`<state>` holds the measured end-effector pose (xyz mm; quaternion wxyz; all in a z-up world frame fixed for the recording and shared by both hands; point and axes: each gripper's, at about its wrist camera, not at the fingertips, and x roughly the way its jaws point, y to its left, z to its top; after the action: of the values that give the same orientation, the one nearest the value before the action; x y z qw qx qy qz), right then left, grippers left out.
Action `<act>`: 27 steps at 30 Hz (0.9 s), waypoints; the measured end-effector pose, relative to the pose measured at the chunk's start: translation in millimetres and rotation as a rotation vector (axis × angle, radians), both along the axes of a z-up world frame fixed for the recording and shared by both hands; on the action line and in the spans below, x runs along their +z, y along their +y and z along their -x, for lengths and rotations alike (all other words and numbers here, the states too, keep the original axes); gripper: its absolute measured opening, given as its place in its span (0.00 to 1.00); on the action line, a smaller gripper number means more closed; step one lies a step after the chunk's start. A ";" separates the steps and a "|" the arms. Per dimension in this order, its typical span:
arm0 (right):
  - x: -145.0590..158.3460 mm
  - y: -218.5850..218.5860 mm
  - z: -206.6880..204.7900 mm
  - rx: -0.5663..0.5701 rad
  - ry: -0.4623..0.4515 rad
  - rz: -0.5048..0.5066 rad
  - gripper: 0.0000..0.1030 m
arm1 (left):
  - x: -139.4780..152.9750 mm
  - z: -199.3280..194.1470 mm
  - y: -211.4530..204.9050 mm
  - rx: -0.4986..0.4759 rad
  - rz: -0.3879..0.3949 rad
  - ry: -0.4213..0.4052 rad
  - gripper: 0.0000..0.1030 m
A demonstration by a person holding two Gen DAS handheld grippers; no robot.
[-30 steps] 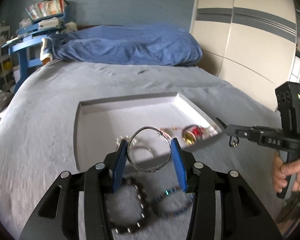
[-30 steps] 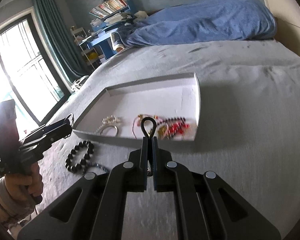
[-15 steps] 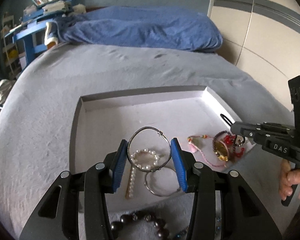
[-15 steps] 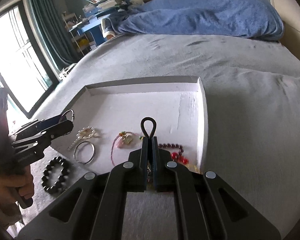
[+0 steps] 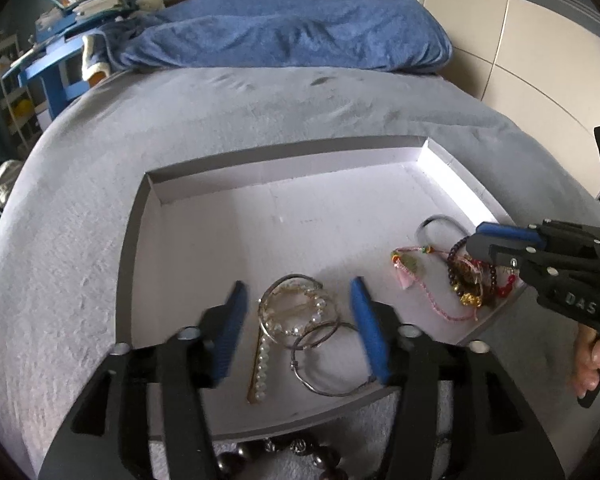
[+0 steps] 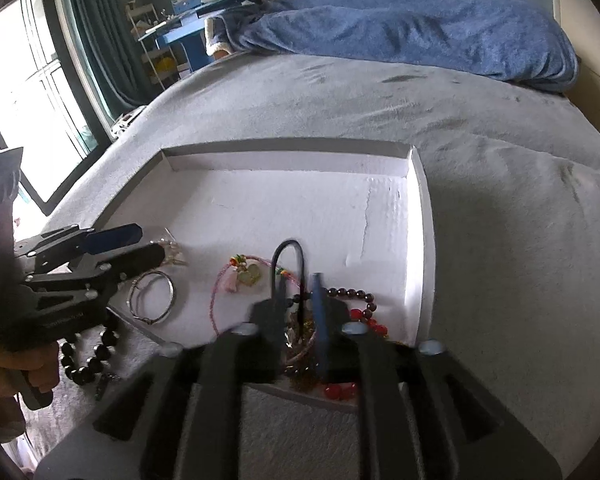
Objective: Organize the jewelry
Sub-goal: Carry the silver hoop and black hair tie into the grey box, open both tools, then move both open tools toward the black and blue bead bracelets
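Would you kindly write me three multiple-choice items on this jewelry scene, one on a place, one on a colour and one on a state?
1. Where does the dark bead bracelet lie?
A. In the white tray
B. On the grey bedspread, outside the tray
C. On the blue pillow

2. What colour are the pads of the left gripper?
A. Blue
B. Red
C. White

3. How do the left gripper's jaws stand?
A. Shut on the silver bangle
B. Shut on nothing
C. Open, holding nothing

Answers:
1 B: the beads sit on the grey bedspread just past the near wall of the white tray.
2 A: both pads show blue in the left wrist view.
3 C: the jaws stand wide apart, and the silver bangle lies on the tray floor over the pearl bracelet.
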<state>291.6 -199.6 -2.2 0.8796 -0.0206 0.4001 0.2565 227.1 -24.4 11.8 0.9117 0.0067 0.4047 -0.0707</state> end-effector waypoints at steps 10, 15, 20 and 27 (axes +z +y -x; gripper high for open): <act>17.8 -4.5 26.4 0.010 -0.062 -0.046 0.59 | 19.9 27.3 0.9 -0.007 0.031 -0.088 0.78; 23.0 -14.9 49.9 0.009 -0.087 -0.083 0.63 | 23.3 53.9 6.3 -0.008 0.041 -0.124 0.79; 20.5 -26.9 72.2 0.005 -0.090 -0.098 0.64 | 19.0 85.7 14.8 -0.002 0.021 -0.145 0.79; 4.0 -24.0 92.9 0.021 -0.052 -0.092 0.64 | 2.9 123.8 40.1 0.043 0.075 -0.135 0.79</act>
<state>198.7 -223.6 1.8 0.8869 0.0093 0.3649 0.2831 103.3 15.7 14.8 0.9378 -0.0314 0.3395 -0.0657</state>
